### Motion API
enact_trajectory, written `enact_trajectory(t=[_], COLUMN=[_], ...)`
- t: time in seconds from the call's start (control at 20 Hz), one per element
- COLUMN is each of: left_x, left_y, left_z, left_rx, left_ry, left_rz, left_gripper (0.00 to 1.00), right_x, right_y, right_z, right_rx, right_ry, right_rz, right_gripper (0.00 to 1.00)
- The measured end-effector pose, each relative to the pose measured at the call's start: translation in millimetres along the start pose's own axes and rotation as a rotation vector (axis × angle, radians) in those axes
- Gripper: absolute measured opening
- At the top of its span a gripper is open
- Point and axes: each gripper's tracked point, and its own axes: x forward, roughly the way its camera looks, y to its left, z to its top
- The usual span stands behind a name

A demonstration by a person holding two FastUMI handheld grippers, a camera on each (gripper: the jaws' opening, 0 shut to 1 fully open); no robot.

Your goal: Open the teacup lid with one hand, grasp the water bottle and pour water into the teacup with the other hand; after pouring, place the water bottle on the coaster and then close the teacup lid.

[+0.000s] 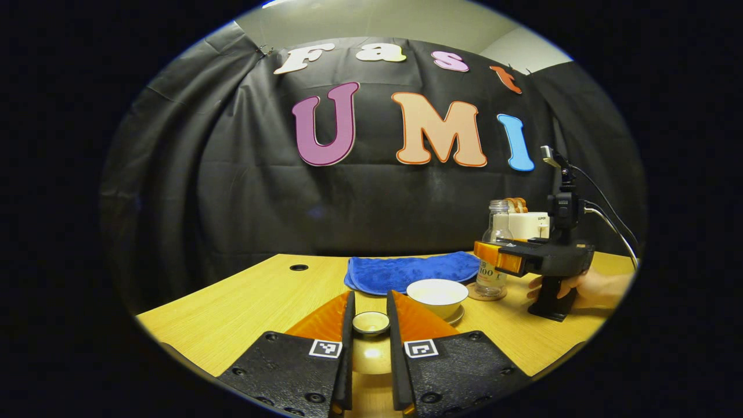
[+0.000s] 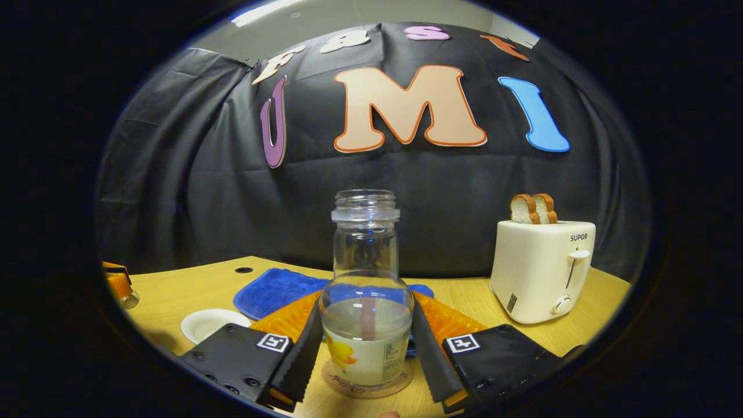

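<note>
Coaster [image 2: 367,380] mostly hidden under water bottle [image 2: 367,302]; teacup [image 2: 210,323] partly hidden behind right hand-held gripper [image 2: 367,354] finger

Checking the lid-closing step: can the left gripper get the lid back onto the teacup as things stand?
Probably yes. The left gripper has the lid between its fingers, and the teacup stands open just ahead and to its right. The bottle and right gripper are beyond it, off that path.
</note>
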Motion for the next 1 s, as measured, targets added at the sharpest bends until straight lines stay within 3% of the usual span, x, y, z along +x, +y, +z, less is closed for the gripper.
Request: enact_trajectory(t=[0.1,0.15,0.25,0.3,0.35,0.45,0.5,0.85,0.9,1.0], left_x=[0,1,4,6,8,14,17,40,47,60], left_y=[0,-1,-4,-4,-7,-12,-14,-37,-43,-55], left_z=[0,1,1,1,1,1,1,28,32,35], left_rx=[0.000,-0.001,0.000,0.002,0.003,0.005,0.005,0.011,0.018,0.029], left_ry=[0.001,-0.002,-0.003,-0.004,-0.006,-0.007,-0.007,-0.058,-0.060,-0.054], left_rz=[0.001,-0.002,-0.012,-0.016,-0.024,-0.034,-0.037,-0.089,-0.103,-0.131], left_gripper=[0.24,0.24,0.24,0.24,0.24,0.24,0.24,0.22,0.24,0.24], right_x=[-5,-8,-17,-21,-24,-30,-32,-41,-45,-55], right_y=[1,1,1,2,2,1,0,-7,-7,-10], right_z=[0,0,1,1,2,1,1,1,2,2], right_rx=[0.000,0.000,0.000,0.000,0.000,0.000,0.000,-0.001,-0.001,0.000], right_ry=[0.000,0.001,-0.002,-0.003,-0.002,-0.004,-0.003,-0.004,-0.004,-0.004], right_rz=[0.003,0.003,-0.001,-0.001,0.000,-0.002,-0.008,-0.030,-0.027,-0.022], right_gripper=[0.82,0.92,0.84,0.95,0.91,0.95,0.88,0.95,0.88,0.87])
